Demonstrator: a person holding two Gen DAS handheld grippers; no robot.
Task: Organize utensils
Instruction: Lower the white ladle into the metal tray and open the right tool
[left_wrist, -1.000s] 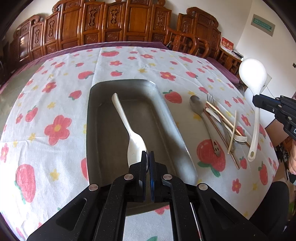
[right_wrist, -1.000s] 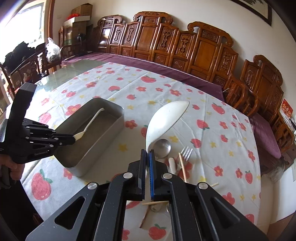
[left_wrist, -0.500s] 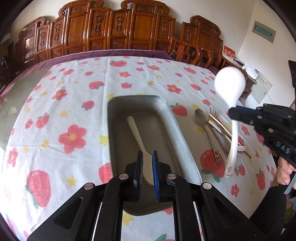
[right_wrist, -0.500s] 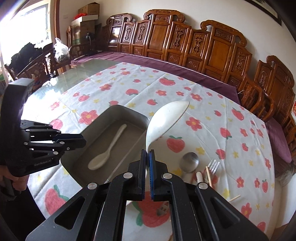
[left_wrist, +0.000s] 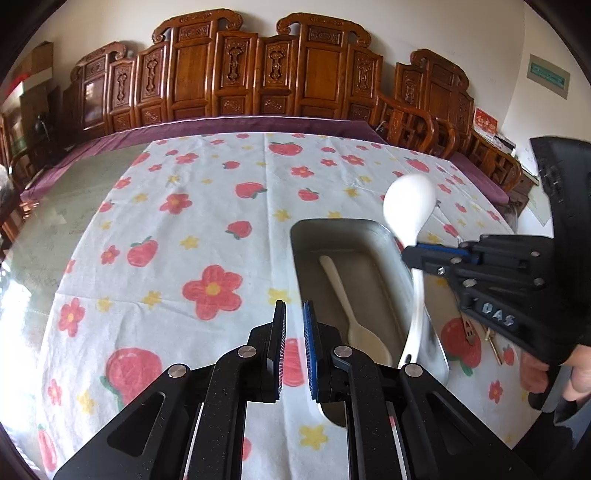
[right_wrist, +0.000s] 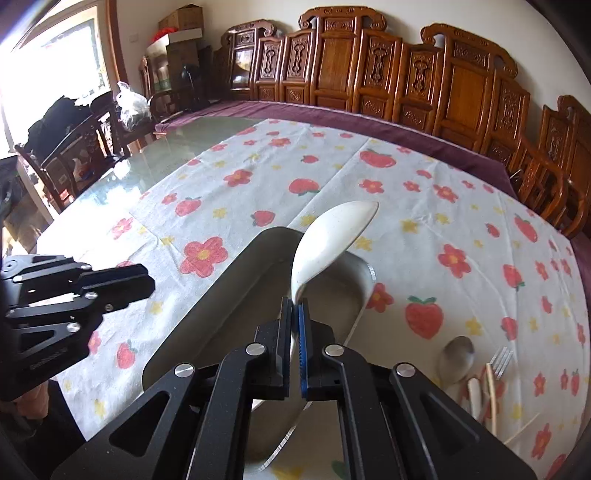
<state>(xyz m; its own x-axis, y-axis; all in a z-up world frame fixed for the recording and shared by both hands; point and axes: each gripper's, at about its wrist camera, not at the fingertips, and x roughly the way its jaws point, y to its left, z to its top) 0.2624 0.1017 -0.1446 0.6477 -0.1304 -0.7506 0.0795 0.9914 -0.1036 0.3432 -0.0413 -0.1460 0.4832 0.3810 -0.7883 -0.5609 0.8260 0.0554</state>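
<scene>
Right claw (right_wrist: 294, 308) is clamped on the handle of a large white ladle (right_wrist: 330, 240), bowl end up and forward, held above the metal tray (left_wrist: 439, 354); in the left wrist view the ladle's handle hangs down over the tray's right-hand rim, its lower end at or near the tray, contact not determinable. Left claw (left_wrist: 294, 332) stands with its jaws slightly apart, holding nothing, off to the left of the tray above the flowered tablecloth (left_wrist: 207, 229). One small white spoon (left_wrist: 354, 314) lies flat inside the tray, bowl toward the near end. Progress, judged: one utensil stowed, a second over the tray and not yet released. Outstanding items lie together on the table to the right of the tray, well apart from it: a metal spoon (right_wrist: 456, 360), a fork (right_wrist: 501, 362), a white-handled piece and what appear to be chopsticks (right_wrist: 490, 397); exact count cannot be determined, as the group is partly cut off by the claw body and the frame edge. Assessment: the task is in its early part, with most of the utensils left to move
</scene>
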